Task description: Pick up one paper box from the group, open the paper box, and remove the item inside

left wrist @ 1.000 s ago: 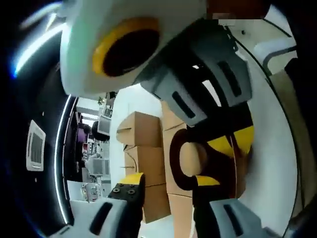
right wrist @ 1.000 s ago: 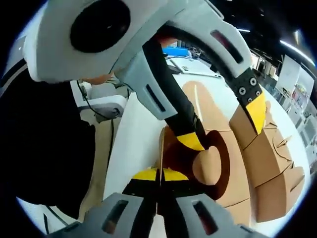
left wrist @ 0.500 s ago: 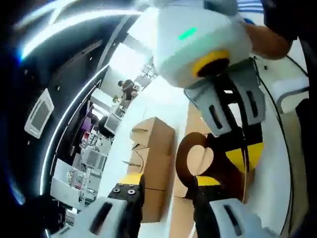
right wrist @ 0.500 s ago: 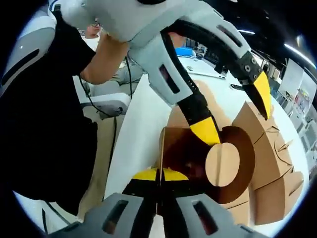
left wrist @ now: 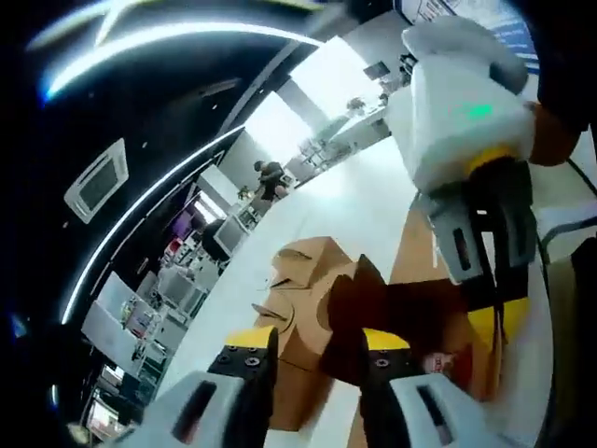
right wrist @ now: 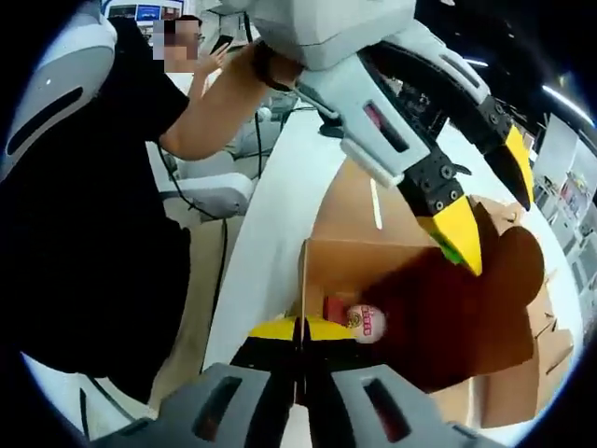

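A brown paper box stands open on the white table, its dark round-edged flap swung wide to the right. Inside lies a small item with a white round end and red print, seen also as a red and white item. My right gripper is shut on the box's near wall edge; from the other side the right gripper comes down onto the box. My left gripper hangs over the box, open, yellow tips apart beside the flap. Between the left gripper jaws the flap shows.
More closed paper boxes stand in a group behind the open one, the same boxes at the right. A person in black sits close at the table's edge, by a white chair. Desks and screens lie far off.
The flap has swung from half shut to wide open, and the item inside has come into sight. The left gripper has lifted away from the opening. The right gripper keeps its hold.
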`<action>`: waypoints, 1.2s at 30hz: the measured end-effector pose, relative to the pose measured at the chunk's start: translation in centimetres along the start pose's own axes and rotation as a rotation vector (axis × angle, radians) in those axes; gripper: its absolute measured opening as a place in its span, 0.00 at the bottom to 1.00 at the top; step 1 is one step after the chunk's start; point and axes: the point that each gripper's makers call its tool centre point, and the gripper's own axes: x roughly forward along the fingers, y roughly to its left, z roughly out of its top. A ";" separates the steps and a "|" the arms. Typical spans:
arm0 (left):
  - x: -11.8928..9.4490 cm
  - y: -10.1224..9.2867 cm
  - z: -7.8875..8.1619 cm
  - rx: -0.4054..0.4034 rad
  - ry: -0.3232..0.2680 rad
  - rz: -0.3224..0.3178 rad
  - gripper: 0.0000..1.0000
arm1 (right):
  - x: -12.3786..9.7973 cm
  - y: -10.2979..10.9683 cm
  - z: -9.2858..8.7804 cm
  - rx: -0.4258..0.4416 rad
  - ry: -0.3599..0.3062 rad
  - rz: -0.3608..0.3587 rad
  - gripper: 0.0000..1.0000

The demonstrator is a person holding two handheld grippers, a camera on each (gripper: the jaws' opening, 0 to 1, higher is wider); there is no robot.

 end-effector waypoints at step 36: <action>3.2 -3.4 -3.3 -0.358 -0.052 -0.327 0.27 | 0.0 -0.1 0.0 0.020 -0.036 -0.006 0.03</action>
